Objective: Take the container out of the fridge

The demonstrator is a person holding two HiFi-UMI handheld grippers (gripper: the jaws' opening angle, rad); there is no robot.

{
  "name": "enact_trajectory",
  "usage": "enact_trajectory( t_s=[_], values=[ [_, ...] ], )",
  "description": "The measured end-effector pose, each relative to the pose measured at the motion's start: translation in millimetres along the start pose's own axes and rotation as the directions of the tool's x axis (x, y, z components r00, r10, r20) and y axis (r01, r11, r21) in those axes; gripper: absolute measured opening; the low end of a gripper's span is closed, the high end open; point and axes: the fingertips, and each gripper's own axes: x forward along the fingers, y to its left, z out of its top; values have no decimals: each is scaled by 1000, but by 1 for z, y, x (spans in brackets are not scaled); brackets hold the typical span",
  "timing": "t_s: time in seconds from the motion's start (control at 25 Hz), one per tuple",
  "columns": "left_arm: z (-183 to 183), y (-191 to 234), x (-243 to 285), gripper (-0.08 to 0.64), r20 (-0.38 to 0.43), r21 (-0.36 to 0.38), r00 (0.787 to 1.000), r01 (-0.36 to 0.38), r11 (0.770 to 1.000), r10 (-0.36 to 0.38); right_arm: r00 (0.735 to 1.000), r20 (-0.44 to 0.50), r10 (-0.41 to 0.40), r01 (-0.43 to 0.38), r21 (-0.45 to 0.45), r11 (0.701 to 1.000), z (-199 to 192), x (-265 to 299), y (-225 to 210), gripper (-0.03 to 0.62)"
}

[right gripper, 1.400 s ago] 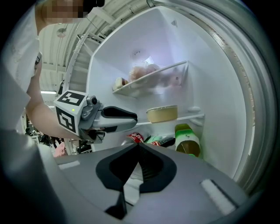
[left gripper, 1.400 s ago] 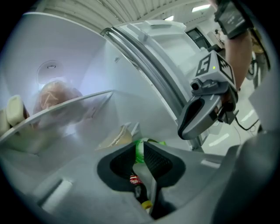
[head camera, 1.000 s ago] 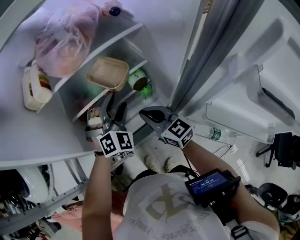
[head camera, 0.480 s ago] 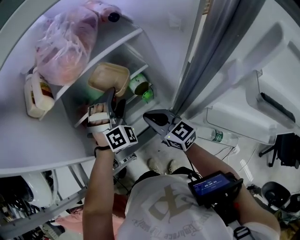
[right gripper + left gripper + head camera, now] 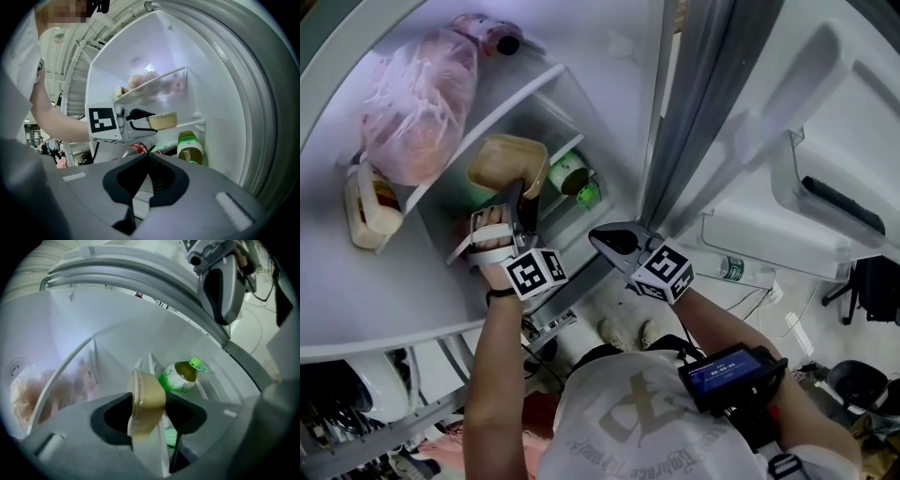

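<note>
The task is at its start: the fridge (image 5: 600,66) stands open, but the container (image 5: 508,164) is not yet lifted out and sits on the middle shelf (image 5: 565,147), toward its near edge. The left gripper (image 5: 523,192) reaches in, and its jaws are closing with the container's near rim between them; a firm pinch does not show yet, so gripping, lifting and drawing it out all seem to remain. The right gripper (image 5: 602,236) hangs near the fridge's front edge, to the right of the left one, with its jaws pressed together on nothing. The biggest item inside is a pink plastic bag (image 5: 417,103) on the upper shelf, stuffed with something pinkish that I cannot identify. The container is a shallow tan tub with a lid, and its contents are hidden. Far left on the upper shelf is a pale labelled bottle (image 5: 366,202), and a dark-capped bottle (image 5: 492,37) lies at the far end beyond the bag. Just right of the container, on the shelf below, is a green-labelled bottle (image 5: 572,172) holding amber liquid.
</note>
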Motion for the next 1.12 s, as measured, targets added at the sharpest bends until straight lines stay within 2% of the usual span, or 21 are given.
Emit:
enact_trajectory(
  t_s=[0.36, 0.72, 1.12],
  values=[
    [14, 0, -15, 215, 38, 7, 999, -11, 1000, 11, 1000, 12, -2, 2, -1, 1000, 2, -9, 3, 8],
    [28, -5, -52, 215, 26, -16, 999, -31, 999, 31, 999, 6, 32, -32, -19, 999, -2, -28, 20, 8],
    [41, -26, -120, 215, -7, -38, 999, -43, 998, 43, 998, 0, 69, -69, -44, 997, -15, -62, 55, 8]
  ],
)
